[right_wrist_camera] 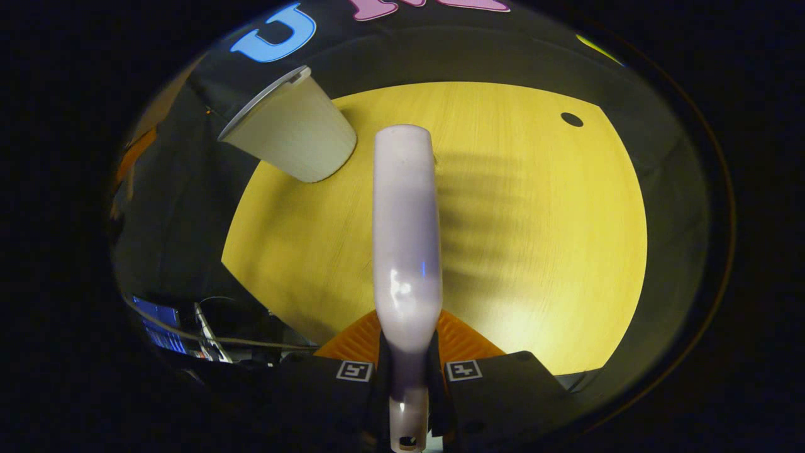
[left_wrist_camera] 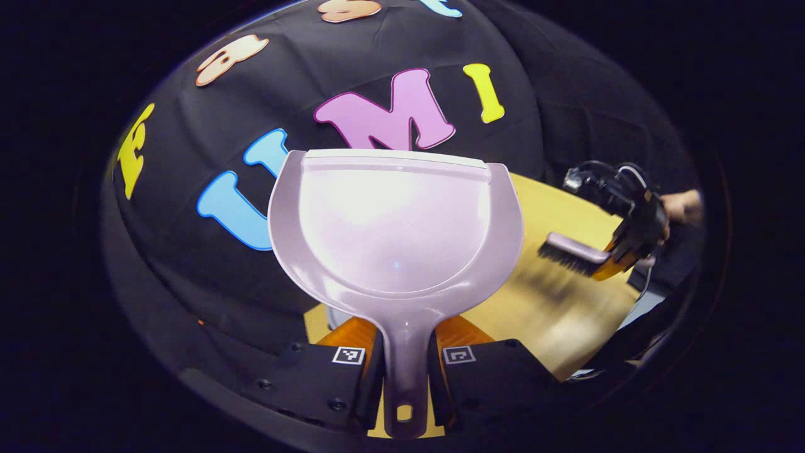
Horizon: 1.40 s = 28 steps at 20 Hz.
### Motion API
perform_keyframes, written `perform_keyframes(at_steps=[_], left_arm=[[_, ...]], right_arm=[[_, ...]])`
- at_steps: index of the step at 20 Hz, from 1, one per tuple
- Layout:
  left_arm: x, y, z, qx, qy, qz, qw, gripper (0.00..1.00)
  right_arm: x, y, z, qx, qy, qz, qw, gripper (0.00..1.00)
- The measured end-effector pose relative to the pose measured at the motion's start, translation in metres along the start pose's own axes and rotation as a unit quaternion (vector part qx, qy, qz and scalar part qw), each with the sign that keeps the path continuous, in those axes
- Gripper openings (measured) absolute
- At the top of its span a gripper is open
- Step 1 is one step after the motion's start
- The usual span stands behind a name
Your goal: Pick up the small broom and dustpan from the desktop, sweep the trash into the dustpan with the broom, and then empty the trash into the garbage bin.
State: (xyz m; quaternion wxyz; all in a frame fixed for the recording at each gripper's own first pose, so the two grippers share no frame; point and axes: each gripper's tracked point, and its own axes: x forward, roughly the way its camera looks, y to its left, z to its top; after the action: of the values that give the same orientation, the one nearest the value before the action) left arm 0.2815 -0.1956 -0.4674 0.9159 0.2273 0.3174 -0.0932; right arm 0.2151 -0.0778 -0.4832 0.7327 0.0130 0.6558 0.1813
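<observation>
My left claw (left_wrist_camera: 405, 371) clamps the dustpan (left_wrist_camera: 396, 233) handle, pan raised level; my right claw (right_wrist_camera: 407, 377) pinches the broom (right_wrist_camera: 405, 239) above the bench (right_wrist_camera: 534, 251).

I see the dustpan (left_wrist_camera: 396, 233) in a pale glossy lilac, its front lip a lighter off-white strip. The broom (right_wrist_camera: 405, 233) has the same lilac back — in the left gripper view its bristles (left_wrist_camera: 563, 257) are black. The desktop (right_wrist_camera: 541, 207) is yellow wood grain with one small dark round hole (right_wrist_camera: 571, 119). The garbage bin (right_wrist_camera: 295, 135) reads cream-white — plain, unpatterned
</observation>
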Motion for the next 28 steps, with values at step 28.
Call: perform_keyframes(at_steps=[28], left_arm=[[0.105,-0.255,-0.119,-0.321,0.299,-0.097,0.893,0.29]], right_arm=[[0.105,-0.049,-0.015,0.078,0.121,-0.108,0.984,0.28]])
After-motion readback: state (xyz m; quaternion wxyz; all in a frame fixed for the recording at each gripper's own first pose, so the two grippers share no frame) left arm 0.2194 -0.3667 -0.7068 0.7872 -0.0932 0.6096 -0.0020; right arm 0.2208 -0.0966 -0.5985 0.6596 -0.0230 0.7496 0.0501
